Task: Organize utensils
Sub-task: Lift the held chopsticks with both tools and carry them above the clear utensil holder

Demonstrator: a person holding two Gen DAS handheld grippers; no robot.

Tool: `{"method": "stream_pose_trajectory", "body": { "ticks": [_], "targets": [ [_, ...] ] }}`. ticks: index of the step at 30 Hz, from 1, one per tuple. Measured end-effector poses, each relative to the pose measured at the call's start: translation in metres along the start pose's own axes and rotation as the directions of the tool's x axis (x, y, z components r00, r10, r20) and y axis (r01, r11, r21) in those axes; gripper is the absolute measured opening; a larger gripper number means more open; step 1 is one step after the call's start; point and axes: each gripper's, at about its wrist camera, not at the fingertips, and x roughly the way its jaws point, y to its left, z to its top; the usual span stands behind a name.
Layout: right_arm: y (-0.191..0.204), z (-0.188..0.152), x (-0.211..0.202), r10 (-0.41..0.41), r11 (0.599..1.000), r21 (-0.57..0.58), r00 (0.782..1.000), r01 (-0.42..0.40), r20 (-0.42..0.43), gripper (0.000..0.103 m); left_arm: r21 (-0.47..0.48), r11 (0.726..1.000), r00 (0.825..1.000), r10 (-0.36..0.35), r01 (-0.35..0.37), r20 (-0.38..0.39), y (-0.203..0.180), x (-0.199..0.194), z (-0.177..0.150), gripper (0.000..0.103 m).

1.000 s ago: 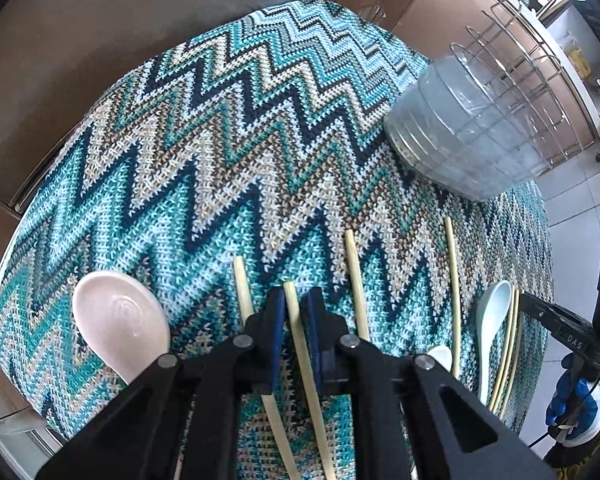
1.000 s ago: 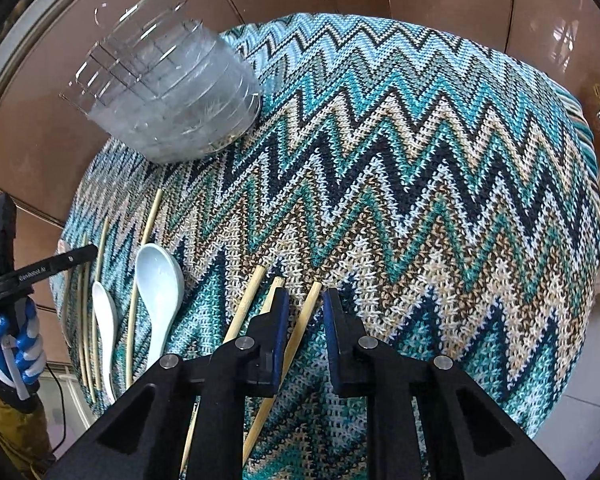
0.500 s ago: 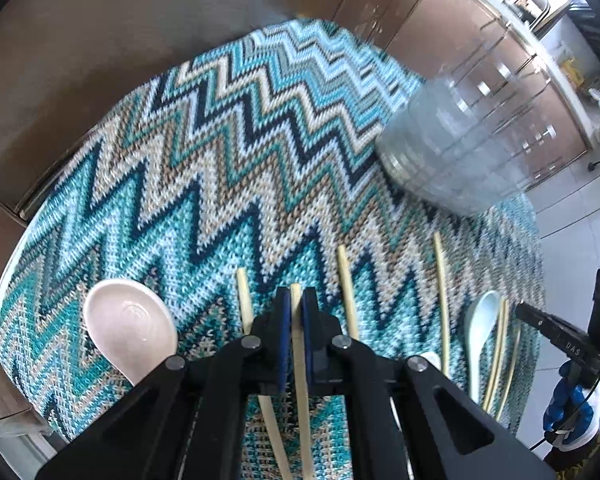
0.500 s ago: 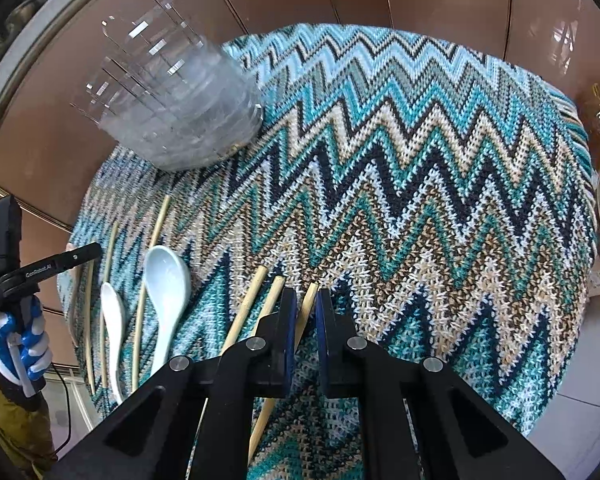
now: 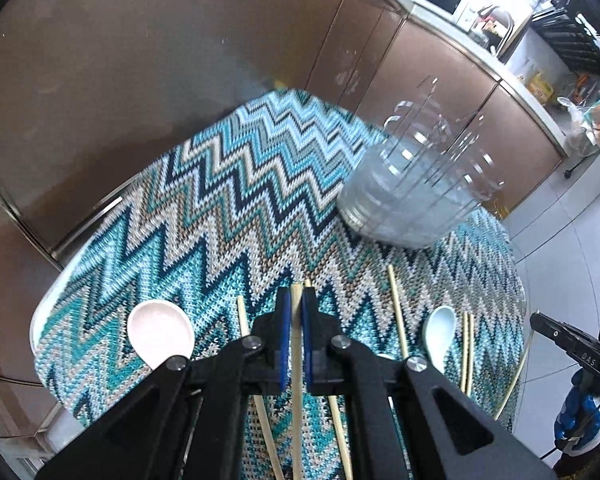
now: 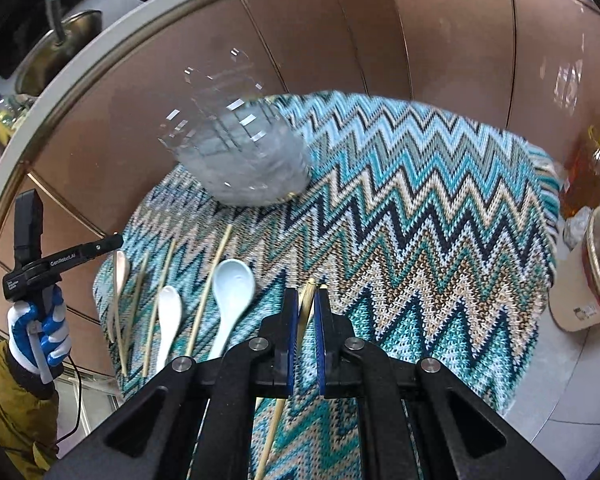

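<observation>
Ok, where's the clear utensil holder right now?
The clear utensil holder stands at the far right of the zigzag cloth in the left wrist view, beyond the chopsticks; in the right wrist view it is far left.

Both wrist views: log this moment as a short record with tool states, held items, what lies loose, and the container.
left tool: shut on chopstick
right tool: shut on a second chopstick
loose on cloth: three spoons, several more chopsticks
holder: clear, standing at the cloth's far side, contents unclear
height of held chopsticks: cannot tell
</observation>
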Motion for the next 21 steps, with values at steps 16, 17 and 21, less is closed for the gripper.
{"method": "stream_pose_trajectory", "body": {
  "ticks": [16, 17, 21],
  "targets": [
    [0.050, -0.001, -0.081, 0.006, 0.995, -0.100, 0.986, 0.010, 0.167, 0.005, 0.023, 1.000, 0.987, -0.017, 0.013, 0.157, -0.016, -0.075, -0.002, 0.005],
    [0.053, -0.001, -0.085, 0.007, 0.994, -0.106, 0.984, 0.012, 0.177, 0.005, 0.024, 1.000, 0.986, -0.019, 0.015, 0.166, -0.017, -0.079, -0.001, 0.005],
    [0.067, 0.004, -0.099, 0.012, 0.991, -0.129, 0.976, 0.016, 0.216, 0.005, 0.033, 0.999, 0.979, -0.028, 0.022, 0.201, -0.021, -0.096, 0.004, 0.005]
  ]
}}
